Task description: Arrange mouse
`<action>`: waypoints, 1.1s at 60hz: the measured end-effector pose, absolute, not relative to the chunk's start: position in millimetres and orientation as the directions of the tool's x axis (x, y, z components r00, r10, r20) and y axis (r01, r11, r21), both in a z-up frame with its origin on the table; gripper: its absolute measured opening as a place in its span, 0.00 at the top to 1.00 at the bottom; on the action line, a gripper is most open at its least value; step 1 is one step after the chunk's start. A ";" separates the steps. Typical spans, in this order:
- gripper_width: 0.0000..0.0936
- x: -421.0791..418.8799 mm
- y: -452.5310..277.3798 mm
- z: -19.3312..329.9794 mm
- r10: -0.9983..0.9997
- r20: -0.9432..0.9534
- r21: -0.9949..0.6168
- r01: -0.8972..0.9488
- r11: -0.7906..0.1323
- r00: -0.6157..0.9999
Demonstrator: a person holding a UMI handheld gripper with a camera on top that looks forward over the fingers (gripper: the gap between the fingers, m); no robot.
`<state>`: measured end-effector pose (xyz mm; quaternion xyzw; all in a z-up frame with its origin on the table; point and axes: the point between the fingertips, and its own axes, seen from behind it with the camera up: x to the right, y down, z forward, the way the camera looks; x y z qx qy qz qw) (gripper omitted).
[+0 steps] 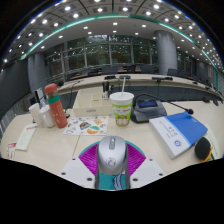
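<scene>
Desk [40, 150] — mouse [112, 157] gripped in claw [112, 178].

A white paper cup [121, 107] with a green band and a lid stands on the pale desk [45, 150]. Beside it lies a colourful leaflet [88, 126], and further over stands an orange bottle [56, 106]. A blue-and-white box [178, 132] lies on the cup's other side, a dark desk phone [148, 106] behind it.
</scene>
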<state>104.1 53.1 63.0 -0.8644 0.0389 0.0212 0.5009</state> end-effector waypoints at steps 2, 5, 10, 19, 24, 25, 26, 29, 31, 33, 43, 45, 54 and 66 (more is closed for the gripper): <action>0.63 102.1 56.2 46.0 -0.040 -0.071 -0.850 -0.082 -0.521 0.997; 0.63 99.8 57.8 24.0 -0.036 -0.077 -0.828 -0.084 -0.554 0.996; 0.63 98.0 56.4 -0.9 -0.030 -0.072 -0.809 -0.076 -0.582 0.997; 0.49 99.4 57.7 -7.4 -0.016 -0.060 -0.810 -0.058 -0.584 0.998; 0.25 99.8 50.3 -3.1 -0.020 -0.065 -0.793 -0.064 -0.606 0.998; 0.16 100.2 48.2 0.6 -0.018 -0.065 -0.791 -0.063 -0.609 0.998; 0.07 99.9 45.6 4.7 -0.018 -0.064 -0.791 -0.062 -0.609 0.998; 0.11 101.1 35.3 22.5 -0.026 -0.054 -0.796 -0.059 -0.603 0.998; 0.09 102.4 26.9 38.1 -0.032 -0.043 -0.802 -0.054 -0.594 0.999; 0.08 101.6 15.4 54.6 -0.033 -0.035 -0.805 -0.048 -0.591 0.999; 0.08 88.4 -68.1 148.2 -0.045 -0.033 -0.817 -0.053 -0.574 0.998; 0.08 86.1 -90.3 166.4 -0.046 -0.029 -0.822 -0.051 -0.568 0.998; 0.08 74.6 -184.1 229.5 -0.048 -0.007 -0.846 -0.032 -0.532 0.999; 0.08 60.3 -296.7 266.7 -0.057 0.000 -0.855 -0.030 -0.517 0.998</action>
